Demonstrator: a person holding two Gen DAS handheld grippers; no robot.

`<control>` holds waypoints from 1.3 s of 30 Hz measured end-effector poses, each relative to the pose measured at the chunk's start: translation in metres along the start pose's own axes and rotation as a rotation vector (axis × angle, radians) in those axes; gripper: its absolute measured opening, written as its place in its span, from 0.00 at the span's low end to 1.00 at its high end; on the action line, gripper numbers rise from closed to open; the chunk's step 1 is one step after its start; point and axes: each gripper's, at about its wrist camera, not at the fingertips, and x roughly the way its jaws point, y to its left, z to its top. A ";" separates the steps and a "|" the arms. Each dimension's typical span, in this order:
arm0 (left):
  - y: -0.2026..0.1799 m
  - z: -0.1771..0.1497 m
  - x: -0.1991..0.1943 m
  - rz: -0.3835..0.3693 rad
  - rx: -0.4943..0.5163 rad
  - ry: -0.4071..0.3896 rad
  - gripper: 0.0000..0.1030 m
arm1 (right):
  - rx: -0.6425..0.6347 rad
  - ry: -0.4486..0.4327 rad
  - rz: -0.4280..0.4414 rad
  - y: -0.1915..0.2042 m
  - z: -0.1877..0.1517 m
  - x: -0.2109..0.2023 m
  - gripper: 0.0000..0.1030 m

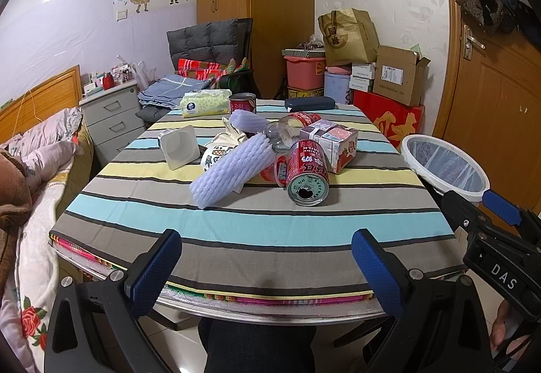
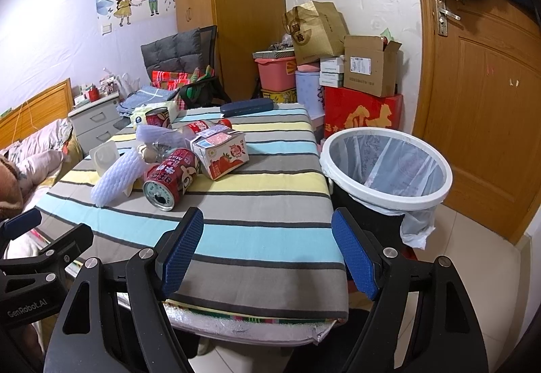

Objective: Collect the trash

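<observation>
Trash lies in a heap mid-table: a red drink can point(image 1: 307, 172) point(image 2: 170, 180) on its side, a lavender foam sleeve point(image 1: 231, 170) point(image 2: 116, 178), a strawberry milk carton point(image 1: 333, 145) point(image 2: 221, 151), a clear bottle point(image 1: 287, 131) and a white plastic tub point(image 1: 179, 146). A lined white bin point(image 2: 385, 167) point(image 1: 443, 167) stands off the table's right edge. My left gripper point(image 1: 267, 263) hovers open over the table's near edge, holding nothing. My right gripper point(image 2: 267, 253) is open too, near the front right corner, beside the bin.
The striped tablecloth point(image 1: 257, 221) covers the table. At the far end sit a tissue pack point(image 1: 206, 102), an upright red can point(image 1: 242, 102) and a dark case point(image 1: 309, 102). A bed point(image 1: 33, 187) lies left; boxes point(image 2: 365, 85) and a door point(image 2: 480, 85) stand right.
</observation>
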 end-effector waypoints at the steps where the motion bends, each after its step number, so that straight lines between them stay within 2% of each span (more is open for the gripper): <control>1: 0.000 0.000 0.000 0.002 0.001 0.001 0.99 | 0.001 0.000 0.000 0.000 0.000 0.000 0.77; 18: 0.008 0.004 0.006 -0.006 -0.010 0.015 0.99 | 0.001 0.008 0.005 0.000 0.000 0.005 0.77; 26: 0.034 0.020 0.034 0.018 -0.003 0.028 0.99 | 0.006 0.007 0.041 0.001 0.015 0.030 0.77; 33: 0.055 0.041 0.072 0.031 0.024 0.046 0.98 | 0.000 0.044 0.065 0.016 0.033 0.063 0.77; 35: 0.058 0.047 0.083 0.035 0.041 0.054 0.94 | 0.002 0.047 0.081 0.018 0.037 0.069 0.77; 39: 0.065 0.055 0.104 -0.010 0.040 0.078 0.92 | 0.009 0.078 0.088 0.027 0.047 0.086 0.77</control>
